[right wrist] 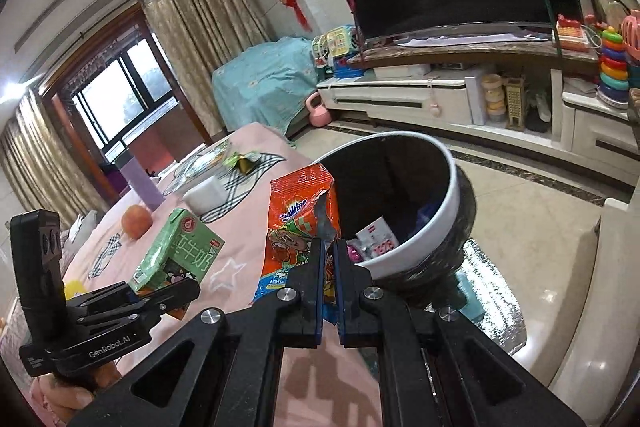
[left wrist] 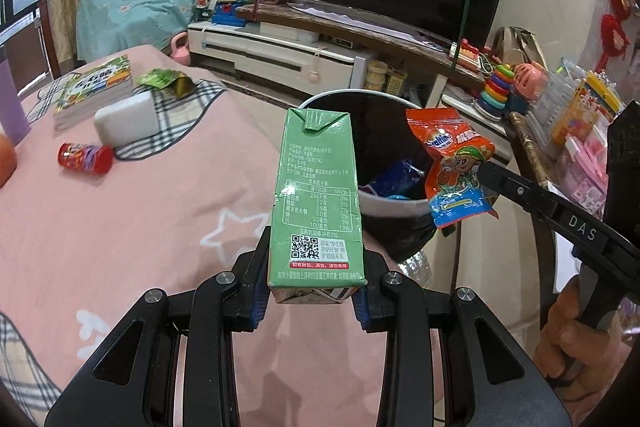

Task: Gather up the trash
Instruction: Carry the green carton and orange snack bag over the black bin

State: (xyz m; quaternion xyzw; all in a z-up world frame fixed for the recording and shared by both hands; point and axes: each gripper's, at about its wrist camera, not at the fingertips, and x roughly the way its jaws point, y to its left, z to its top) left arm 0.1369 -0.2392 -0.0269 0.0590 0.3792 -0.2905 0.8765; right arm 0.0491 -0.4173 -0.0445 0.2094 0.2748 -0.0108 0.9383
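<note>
Nearest the left wrist lens, we find the left gripper [left wrist: 314, 283] pressed onto the lower end of a green milk carton [left wrist: 316, 203], its blue pads bearing on the two narrow sides; the carton's long axis runs straight out along the fingers, folded top pointing away toward the bin. In the right wrist view, the right gripper [right wrist: 329, 275] is nearly closed, pinching an orange snack wrapper [right wrist: 298, 239] — torn along its upper edge — which stands above the fingertips. We note the trash bin [right wrist: 448, 195], white-rimmed with a dark liner, lying forward and slightly right of both grippers, just off the edge of the pink-covered table [left wrist: 120, 227], with discarded packets already visible inside. We judge the right gripper the nearer of the two: its wrapper hangs at the bin's near rim, while the carton sits short of the opening, over the table edge. We judge the next step to be carrying each item over the mouth and spreading the fingers; the carton, held low and projecting forward, may tip as it drops. Further out on the table remain a red can [left wrist: 86, 158] on its side, a green foil packet [left wrist: 164, 81] by a book [left wrist: 94, 87], and a white block [left wrist: 126, 119] on checked cloth.
</note>
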